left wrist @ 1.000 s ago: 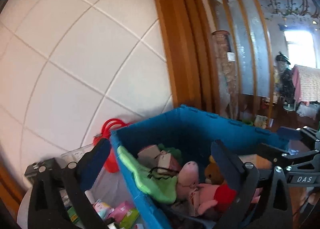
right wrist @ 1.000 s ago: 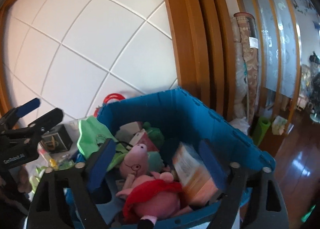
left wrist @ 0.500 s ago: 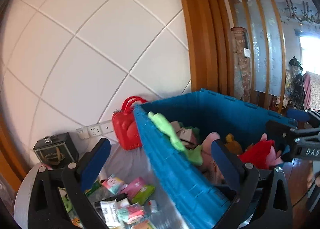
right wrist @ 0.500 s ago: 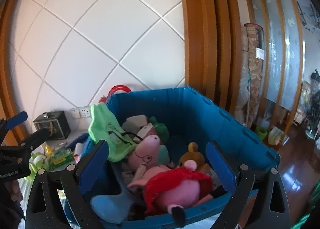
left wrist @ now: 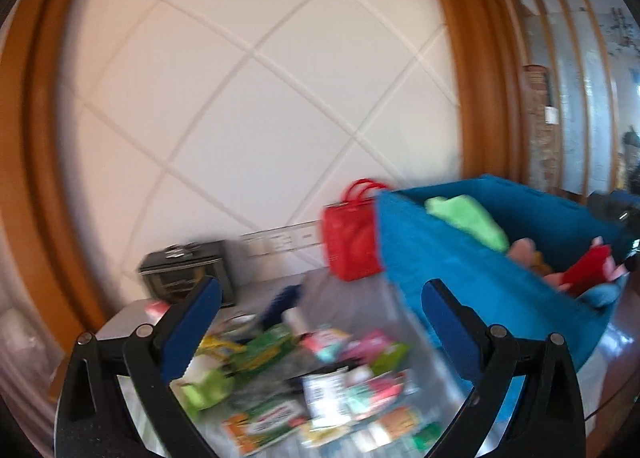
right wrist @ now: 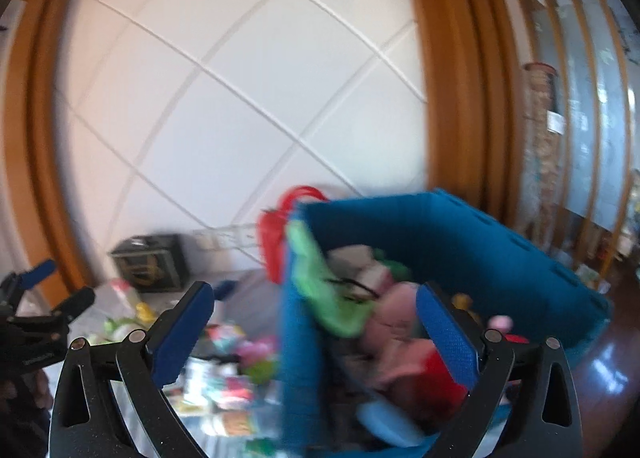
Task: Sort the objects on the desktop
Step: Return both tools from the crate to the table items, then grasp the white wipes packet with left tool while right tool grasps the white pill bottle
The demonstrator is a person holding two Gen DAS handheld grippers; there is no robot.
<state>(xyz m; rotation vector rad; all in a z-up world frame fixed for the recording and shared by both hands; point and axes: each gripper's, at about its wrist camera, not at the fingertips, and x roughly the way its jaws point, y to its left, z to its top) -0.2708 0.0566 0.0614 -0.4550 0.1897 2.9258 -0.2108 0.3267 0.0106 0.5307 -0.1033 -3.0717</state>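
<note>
Both views are smeared with motion blur, so small labels cannot be read.

The left claw [left wrist: 320,318] is spread wide with nothing between its blue pads. Below and between its fingers lies a scatter of small packets [left wrist: 320,390] in green, pink, white and orange, loose on the grey tabletop [left wrist: 432,378]. Ahead of the claw and to its right stands a blue bin [left wrist: 460,270], with a green cloth [left wrist: 468,217] draped over its near rim and pink and red plush toys [left wrist: 580,270] showing inside at the far right. A red handbag [left wrist: 352,242] stands upright just beside the bin's left corner, against the white tiled wall. Ahead and to the left of the claw a dark box [left wrist: 188,270] sits near the wall.

The right claw [right wrist: 316,322] is also spread, gripping nothing. The blue bin [right wrist: 480,242] fills the space ahead and right of it, its near corner sitting between the fingers. The green cloth [right wrist: 324,294] hangs over that corner, and a pink plush toy with a red dress [right wrist: 408,350] lies just beside the right finger, inside the bin. The packets [right wrist: 228,374] spread out below the left finger. The red handbag [right wrist: 276,238] peeks out behind the bin's left edge. Far to the left, the left claw [right wrist: 52,290] shows at the frame's edge, with the dark box [right wrist: 148,266] beyond it.
</note>
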